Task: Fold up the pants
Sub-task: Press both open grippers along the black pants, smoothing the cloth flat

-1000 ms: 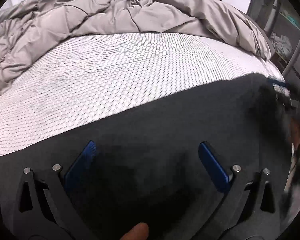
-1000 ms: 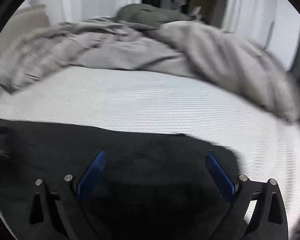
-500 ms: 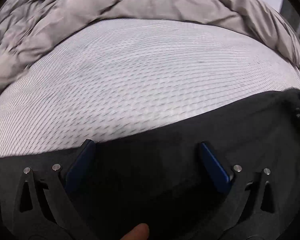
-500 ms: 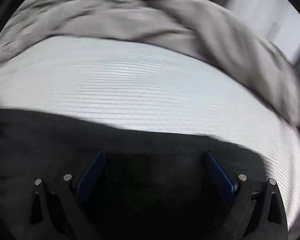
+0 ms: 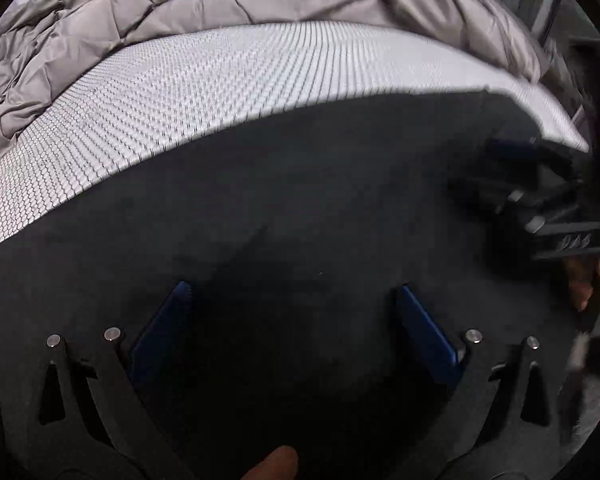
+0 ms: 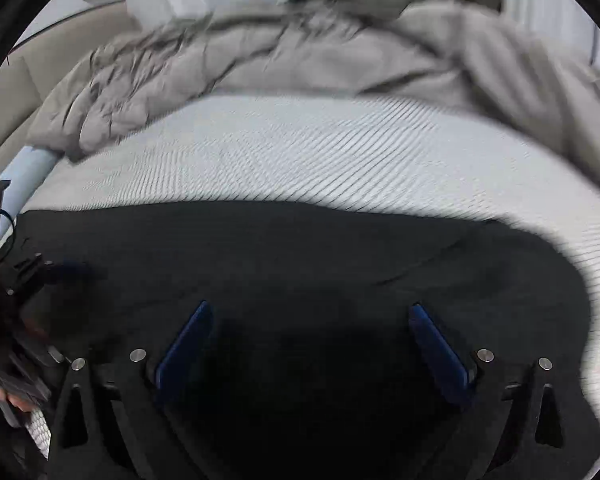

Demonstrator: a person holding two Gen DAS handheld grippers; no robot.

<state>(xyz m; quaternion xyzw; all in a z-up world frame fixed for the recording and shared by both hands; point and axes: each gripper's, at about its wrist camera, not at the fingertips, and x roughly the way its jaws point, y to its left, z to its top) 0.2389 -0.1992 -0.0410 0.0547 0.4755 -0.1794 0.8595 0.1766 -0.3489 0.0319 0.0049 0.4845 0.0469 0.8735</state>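
Black pants [image 5: 300, 208] lie flat across the near part of a white textured mattress [image 5: 228, 88]; the right wrist view shows them [image 6: 300, 256] too, with their far edge running across the sheet. My left gripper [image 5: 294, 292] hovers over the dark cloth, its blue pads wide apart and nothing between them. My right gripper [image 6: 310, 312] also stands open above the pants. Each gripper appears blurred at the edge of the other's view: the right one [image 5: 540, 200] at the right, the left one [image 6: 32, 280] at the left.
A rumpled grey duvet [image 5: 220, 4] is heaped along the far side of the bed [image 6: 300, 64]. The white mattress [image 6: 320, 152] lies bare between duvet and pants. A fingertip [image 5: 272, 464] shows at the bottom of the left wrist view. Dark furniture stands beyond the bed's right edge.
Both cameras tipped down toward the pants half a second ago and have lifted back, so more black cloth lies ahead of the fingers. Both grippers stayed open.
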